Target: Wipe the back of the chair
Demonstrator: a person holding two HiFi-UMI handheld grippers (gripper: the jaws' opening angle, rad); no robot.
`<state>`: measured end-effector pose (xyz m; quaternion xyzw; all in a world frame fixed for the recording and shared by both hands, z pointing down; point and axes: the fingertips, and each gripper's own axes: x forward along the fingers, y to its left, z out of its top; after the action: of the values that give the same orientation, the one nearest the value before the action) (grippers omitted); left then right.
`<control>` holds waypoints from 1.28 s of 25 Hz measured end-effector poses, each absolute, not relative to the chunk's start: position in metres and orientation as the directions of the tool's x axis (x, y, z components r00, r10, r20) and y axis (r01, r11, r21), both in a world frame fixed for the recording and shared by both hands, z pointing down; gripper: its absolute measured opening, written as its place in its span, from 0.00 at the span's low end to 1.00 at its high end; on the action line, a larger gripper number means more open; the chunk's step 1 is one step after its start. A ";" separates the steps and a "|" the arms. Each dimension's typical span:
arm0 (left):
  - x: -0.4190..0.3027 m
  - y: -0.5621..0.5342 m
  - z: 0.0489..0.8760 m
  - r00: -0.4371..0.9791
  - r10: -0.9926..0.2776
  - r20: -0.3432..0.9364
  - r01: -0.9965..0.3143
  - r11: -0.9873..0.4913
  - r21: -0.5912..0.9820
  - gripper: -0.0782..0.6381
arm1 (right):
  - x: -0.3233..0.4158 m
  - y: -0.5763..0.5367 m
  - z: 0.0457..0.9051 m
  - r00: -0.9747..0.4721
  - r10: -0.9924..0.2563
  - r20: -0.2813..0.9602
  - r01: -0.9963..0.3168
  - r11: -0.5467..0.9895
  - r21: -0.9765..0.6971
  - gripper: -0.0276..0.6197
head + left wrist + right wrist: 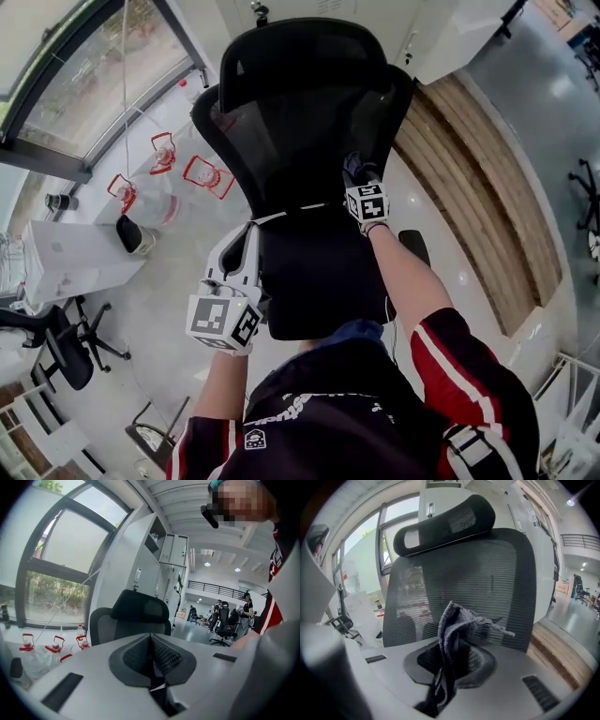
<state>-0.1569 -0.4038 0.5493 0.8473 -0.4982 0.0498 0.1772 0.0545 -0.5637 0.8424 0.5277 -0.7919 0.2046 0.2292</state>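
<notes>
Right gripper view shows the right claw [451, 660] clamped on a grey cloth [457, 623], whose bunched end sits just before the mesh chair back [497, 573]. The left claw [151, 657] is closed and empty, beside the seat [323, 281]. To wipe well, press the cloth flat against the mesh and stroke in overlapping passes below the headrest [445, 522], steadying the chair should it swivel.

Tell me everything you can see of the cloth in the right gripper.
The cloth is grey-blue, fuzzy like microfibre, crumpled into upright folds. The right gripper is shut on its lower part; the free top rises above the jaws, one corner pointing right. It stands just before the chair's black mesh back; contact is unclear.
</notes>
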 end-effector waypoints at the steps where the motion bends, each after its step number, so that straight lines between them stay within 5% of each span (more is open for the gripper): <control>1: -0.161 -0.403 0.549 0.494 -0.829 0.262 -0.865 -0.436 0.250 0.14 | 0.042 -0.563 0.841 -0.353 -0.737 0.576 -0.923 0.376 -0.085 0.15; 32: -0.296 -0.351 0.554 0.241 -0.919 0.313 -0.955 -0.168 0.243 0.14 | -0.261 -0.535 0.848 -0.686 -0.487 0.540 -0.671 0.711 -0.211 0.15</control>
<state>-0.2964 -0.3508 0.5540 0.7626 -0.6144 0.0467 0.1970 -0.2612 -0.5354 0.8478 0.3232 -0.8961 0.2003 0.2291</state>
